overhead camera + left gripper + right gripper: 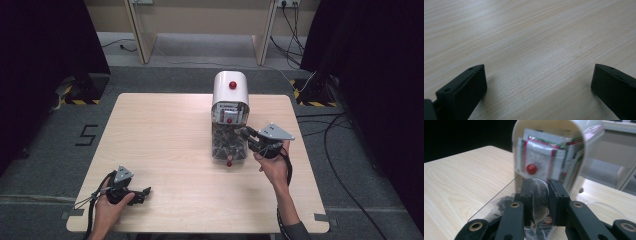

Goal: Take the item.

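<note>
The right hand-held gripper [540,202] pinches a clear sachet [539,203] at the white dispenser [230,90] (mid-worktop [165,150]); the left hand-held gripper [537,87] rests wide open, empty.

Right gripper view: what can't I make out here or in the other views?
- The sachet between the right gripper jaws: print unreadable, lower end hidden behind the jaws.
- Dispenser contents: too small in the high view.
- Packets in the dispenser: text blurred, edges hidden by its white shell.
- Left gripper: jaws cut off by the frame edges.
</note>
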Demonstrator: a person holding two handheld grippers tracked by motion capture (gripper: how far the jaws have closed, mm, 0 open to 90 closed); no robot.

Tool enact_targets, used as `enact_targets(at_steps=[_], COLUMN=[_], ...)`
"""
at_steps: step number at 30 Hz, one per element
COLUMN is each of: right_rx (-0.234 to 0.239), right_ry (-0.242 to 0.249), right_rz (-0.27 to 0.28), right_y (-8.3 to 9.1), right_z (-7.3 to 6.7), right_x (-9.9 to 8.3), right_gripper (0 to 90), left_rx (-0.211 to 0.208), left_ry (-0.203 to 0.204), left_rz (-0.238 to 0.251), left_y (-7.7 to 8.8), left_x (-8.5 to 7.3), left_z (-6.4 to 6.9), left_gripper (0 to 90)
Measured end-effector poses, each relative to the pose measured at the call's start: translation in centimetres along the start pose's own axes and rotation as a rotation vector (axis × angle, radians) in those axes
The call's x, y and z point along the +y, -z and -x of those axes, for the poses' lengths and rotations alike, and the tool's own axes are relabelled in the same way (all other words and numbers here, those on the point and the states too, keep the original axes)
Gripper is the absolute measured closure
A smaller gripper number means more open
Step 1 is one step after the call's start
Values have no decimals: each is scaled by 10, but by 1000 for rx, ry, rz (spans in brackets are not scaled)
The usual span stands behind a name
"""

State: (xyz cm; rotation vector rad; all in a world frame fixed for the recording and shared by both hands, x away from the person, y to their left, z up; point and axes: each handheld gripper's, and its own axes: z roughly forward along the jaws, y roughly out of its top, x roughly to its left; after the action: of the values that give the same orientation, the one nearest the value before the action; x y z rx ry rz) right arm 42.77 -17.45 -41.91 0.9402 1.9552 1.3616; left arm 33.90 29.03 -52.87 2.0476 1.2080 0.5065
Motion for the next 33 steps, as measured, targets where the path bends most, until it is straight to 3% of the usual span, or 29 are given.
enact_targets(at_steps=[10, 18, 33], right_rx=[-97, -133, -158], right_ry=[-48, -89, -95], right_rz=[42, 51, 35], right_y=[20, 23, 18], right_z=[32, 49, 60], right_x=[1, -4, -11], right_gripper=[756, 756, 756], left_rx=[0, 0, 0], left_ry=[0, 1, 1], left_rz=[0, 1, 1], left_y=[0, 0, 0], left_x=[0, 0, 0], left_z=[0, 0, 0], left_gripper=[0, 0, 0])
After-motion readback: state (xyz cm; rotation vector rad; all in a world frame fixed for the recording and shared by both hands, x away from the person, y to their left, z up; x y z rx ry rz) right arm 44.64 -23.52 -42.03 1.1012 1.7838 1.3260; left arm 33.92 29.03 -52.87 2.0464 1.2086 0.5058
